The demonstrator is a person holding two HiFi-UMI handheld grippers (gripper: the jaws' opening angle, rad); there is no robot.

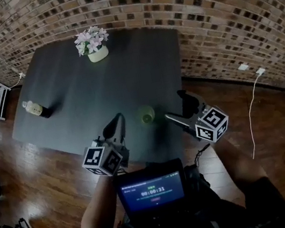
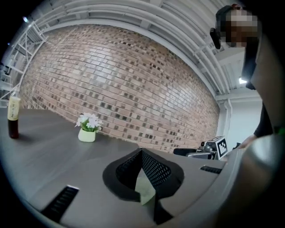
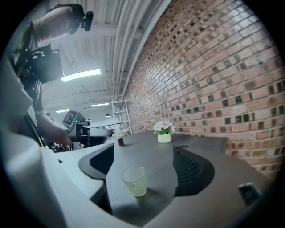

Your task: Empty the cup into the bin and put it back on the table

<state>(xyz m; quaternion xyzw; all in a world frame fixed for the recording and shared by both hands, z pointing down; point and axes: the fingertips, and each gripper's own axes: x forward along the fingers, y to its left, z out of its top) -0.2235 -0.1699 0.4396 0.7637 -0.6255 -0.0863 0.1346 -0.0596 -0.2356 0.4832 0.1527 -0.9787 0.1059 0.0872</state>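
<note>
Cup [image 3: 134, 180], pale green and translucent with a pebbled wall, stands upright on the dark table [image 1: 72, 85] between the jaws of the right gripper [image 3: 143, 147]. Those jaws stand wide apart and neither pad touches it. It sits a little nearer the jaw on the left of the right gripper view, and no contents show in it.

In the head view it lies just ahead and to the right of the left gripper [image 2: 141, 151], between the two tools and close to the table's near edge. The left gripper's jaws are drawn together, their meshed pads meeting at the tips. A pale green sliver shows in the narrow wedge behind the tips, and what it is cannot be told. That gripper is apart from the cup.

Well beyond both grippers, at the table's far end, stands a small white pot of pale flowers [image 1: 95, 43]. Far off to the left of the left gripper, a small bottle [image 1: 35, 109] with dark liquid stands near the table's left edge. A brick wall [image 1: 212, 16] rises behind the table, and a wooden floor [image 1: 34, 179] lies below the grippers' rear ends.
</note>
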